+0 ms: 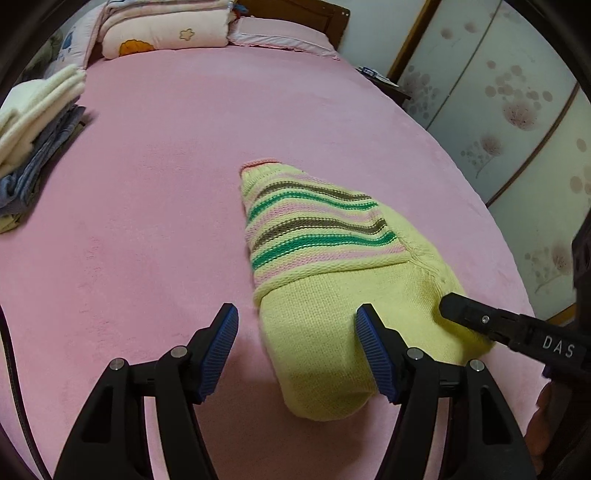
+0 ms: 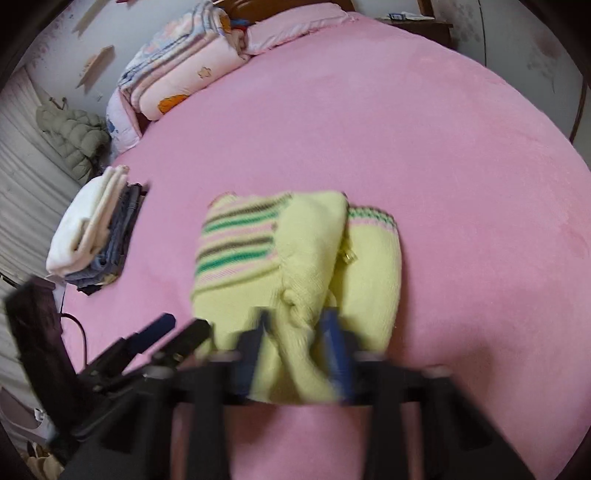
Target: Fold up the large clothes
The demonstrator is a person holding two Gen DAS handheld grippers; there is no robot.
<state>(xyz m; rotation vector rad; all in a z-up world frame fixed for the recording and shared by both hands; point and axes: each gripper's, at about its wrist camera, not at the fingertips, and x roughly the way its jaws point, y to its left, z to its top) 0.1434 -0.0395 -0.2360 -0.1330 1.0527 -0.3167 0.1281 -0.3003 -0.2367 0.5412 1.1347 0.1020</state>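
A yellow knit sweater [image 1: 332, 295] with green, pink and brown stripes lies folded on the pink bed [image 1: 166, 166]. My left gripper [image 1: 297, 350] is open, its right finger over the sweater's near left edge and its left finger over the sheet. My right gripper [image 2: 295, 350] is partly closed around a raised fold of the sweater [image 2: 303, 251] at its near edge; this view is blurred. The right gripper also shows in the left wrist view [image 1: 498, 325], resting on the sweater's right side. The left gripper shows at the lower left of the right wrist view [image 2: 166, 332].
A stack of folded clothes [image 1: 33, 129], white on top of blue denim, sits at the bed's left edge [image 2: 92, 232]. Folded quilts and a pillow [image 1: 166, 29] lie at the headboard. Sliding wardrobe doors [image 1: 498, 110] stand to the right. A padded jacket [image 2: 70, 136] hangs left.
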